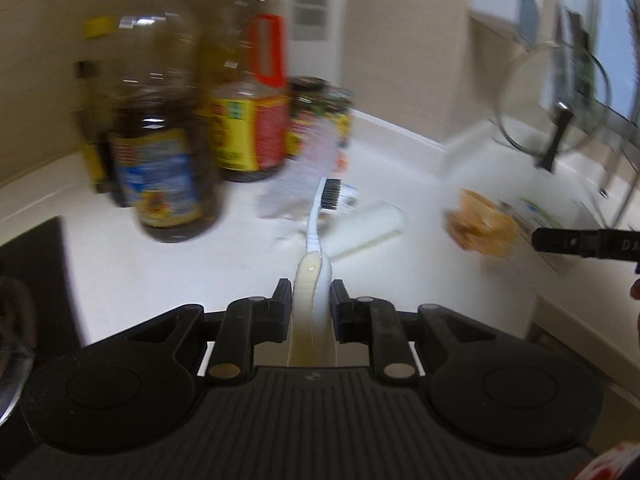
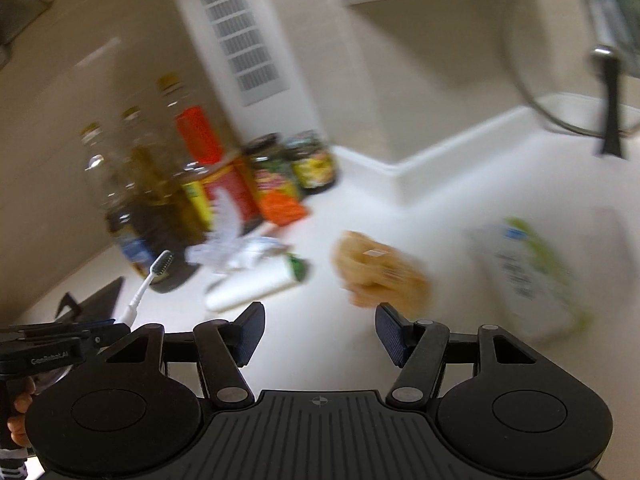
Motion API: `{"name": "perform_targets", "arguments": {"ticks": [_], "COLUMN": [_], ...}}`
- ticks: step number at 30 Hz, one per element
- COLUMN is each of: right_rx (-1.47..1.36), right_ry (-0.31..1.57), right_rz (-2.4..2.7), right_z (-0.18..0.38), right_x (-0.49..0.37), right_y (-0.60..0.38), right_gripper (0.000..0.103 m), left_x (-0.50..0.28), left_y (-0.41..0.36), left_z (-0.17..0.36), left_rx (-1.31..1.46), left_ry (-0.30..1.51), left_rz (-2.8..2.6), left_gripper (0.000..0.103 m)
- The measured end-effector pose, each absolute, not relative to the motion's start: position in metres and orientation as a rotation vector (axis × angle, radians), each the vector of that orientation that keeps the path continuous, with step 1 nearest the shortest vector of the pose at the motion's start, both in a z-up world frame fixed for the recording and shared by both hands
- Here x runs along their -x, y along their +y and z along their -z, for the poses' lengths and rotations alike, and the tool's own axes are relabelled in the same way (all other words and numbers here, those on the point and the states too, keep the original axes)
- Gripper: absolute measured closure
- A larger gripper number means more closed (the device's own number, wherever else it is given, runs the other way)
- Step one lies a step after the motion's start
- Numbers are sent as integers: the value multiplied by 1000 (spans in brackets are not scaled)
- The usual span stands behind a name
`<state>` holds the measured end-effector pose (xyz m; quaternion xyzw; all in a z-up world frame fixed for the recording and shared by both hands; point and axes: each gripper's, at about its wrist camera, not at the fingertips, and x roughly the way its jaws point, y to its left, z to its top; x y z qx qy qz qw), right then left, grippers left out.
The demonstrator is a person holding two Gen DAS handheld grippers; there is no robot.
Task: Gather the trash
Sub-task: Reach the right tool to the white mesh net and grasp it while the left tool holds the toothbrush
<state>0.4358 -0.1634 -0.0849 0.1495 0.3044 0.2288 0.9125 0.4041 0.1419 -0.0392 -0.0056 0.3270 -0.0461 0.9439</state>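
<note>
Toothbrush (image 1: 318,216) handle sits clamped between the jaws of the left gripper (image 1: 310,300), white neck and dark bristles pointing forward over the white counter (image 1: 160,280). From the right wrist view the same brush (image 2: 150,280) sticks up at the left edge, above a hand (image 2: 18,412) on that tool's grip. The right gripper (image 2: 320,330) stands spread with nothing between its pads, held over bare counter. Taking the white tube (image 2: 256,286) lying on the counter as landmark: crumpled clear wrapper (image 2: 228,240) lies just behind it, touching or nearly so; the blur will not settle which. Behind that stand the bottles (image 2: 160,208) and two jars (image 2: 292,164) against the tiled wall. Right of the tube, apart from it, lies a tan crumpled lump (image 2: 380,276), and farther right a white packet with green print (image 2: 528,276), both smeared by motion. Far right and behind, a glass lid (image 2: 568,80) with a black handle leans upright. In the left wrist view the right gripper's black finger (image 1: 576,242) pokes in near the tan lump (image 1: 480,226).
</note>
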Motion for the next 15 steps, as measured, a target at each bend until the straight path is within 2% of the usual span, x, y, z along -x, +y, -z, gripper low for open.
{"name": "perform_targets", "arguments": {"ticks": [8, 10, 15], "right_rx": [-267, -259, -272], "right_ry": [561, 552, 555], "right_rz": [-620, -631, -633], "right_z": [79, 76, 77], "right_x": [-488, -502, -530], "right_y": [-82, -65, -37], "right_gripper": [43, 50, 57], "left_x": [-407, -410, -415], "left_y": [173, 179, 190], "left_z": [31, 31, 32], "left_rx": [53, 62, 79], "left_ry": [633, 631, 622], "left_rz": [-22, -39, -66], "left_gripper": [85, 85, 85]}}
